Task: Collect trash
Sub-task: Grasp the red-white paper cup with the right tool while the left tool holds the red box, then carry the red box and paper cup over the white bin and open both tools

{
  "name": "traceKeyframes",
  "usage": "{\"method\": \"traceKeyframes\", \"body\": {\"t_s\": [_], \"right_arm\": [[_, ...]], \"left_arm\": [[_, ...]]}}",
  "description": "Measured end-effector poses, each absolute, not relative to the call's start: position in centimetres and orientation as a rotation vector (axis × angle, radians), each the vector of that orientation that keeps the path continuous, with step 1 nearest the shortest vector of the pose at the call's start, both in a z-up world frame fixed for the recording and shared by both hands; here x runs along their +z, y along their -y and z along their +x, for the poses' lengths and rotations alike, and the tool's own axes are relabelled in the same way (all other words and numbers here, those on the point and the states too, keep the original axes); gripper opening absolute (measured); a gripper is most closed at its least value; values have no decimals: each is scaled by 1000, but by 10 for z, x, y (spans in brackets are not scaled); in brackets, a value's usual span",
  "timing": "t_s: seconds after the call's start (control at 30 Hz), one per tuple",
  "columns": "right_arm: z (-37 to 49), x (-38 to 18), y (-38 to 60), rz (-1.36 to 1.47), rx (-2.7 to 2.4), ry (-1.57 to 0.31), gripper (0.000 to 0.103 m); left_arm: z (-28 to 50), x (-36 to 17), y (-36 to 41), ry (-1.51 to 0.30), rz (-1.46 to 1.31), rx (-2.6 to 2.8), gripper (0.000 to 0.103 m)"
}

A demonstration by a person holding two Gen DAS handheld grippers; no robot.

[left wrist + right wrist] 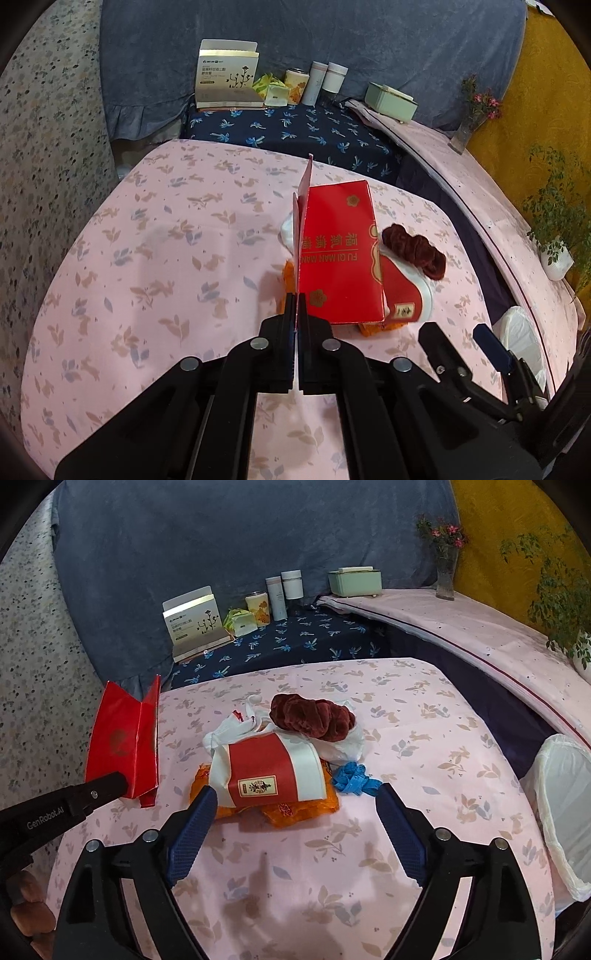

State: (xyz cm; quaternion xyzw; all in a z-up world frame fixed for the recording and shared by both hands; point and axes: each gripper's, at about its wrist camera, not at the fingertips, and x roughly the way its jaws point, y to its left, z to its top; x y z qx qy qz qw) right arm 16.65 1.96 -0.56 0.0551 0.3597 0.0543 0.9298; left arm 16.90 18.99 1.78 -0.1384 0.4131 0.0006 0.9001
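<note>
Between your left fingers, a red paper bag (pixel 338 254) hangs clamped and lifted.

Your left gripper (pixel 296 295) is closed on its edge; your right gripper (pixel 295 794) is spread wide, empty. Ahead of the right fingers, on the pink floral surface (pixel 424 716), still wait a red-and-white pack (pixel 273 771), orange wrappers (pixel 288 810), blue scrap (pixel 354 775) and maroon scrunchie (pixel 310 716). Right of them stands the lined bin (pixel 565 812); behind, a blue-draped sofa (pixel 221 535).

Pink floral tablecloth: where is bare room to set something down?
The pink floral tablecloth is bare right of the blue crumpled scrap, toward the white-lined bin, and along its near edge. The centre is crowded: red-and-white paper bag, orange wrapper, maroon scrunchie.
</note>
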Motion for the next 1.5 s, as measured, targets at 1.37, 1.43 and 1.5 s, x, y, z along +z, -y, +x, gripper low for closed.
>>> {"method": "traceKeyframes", "body": {"t_s": [1.37,1.43,1.5], "right_arm": [[162,-7,-17,130,97,-710,84],[153,-2,-7,136,79,-698,84],[145,2,3,142,61,-687,84]], "left_arm": [[176,16,-161,-874,-251,-92,0],[171,20,-152,-869,-243,-107,0],[167,24,-141,-865,-234,-123,0]]}}
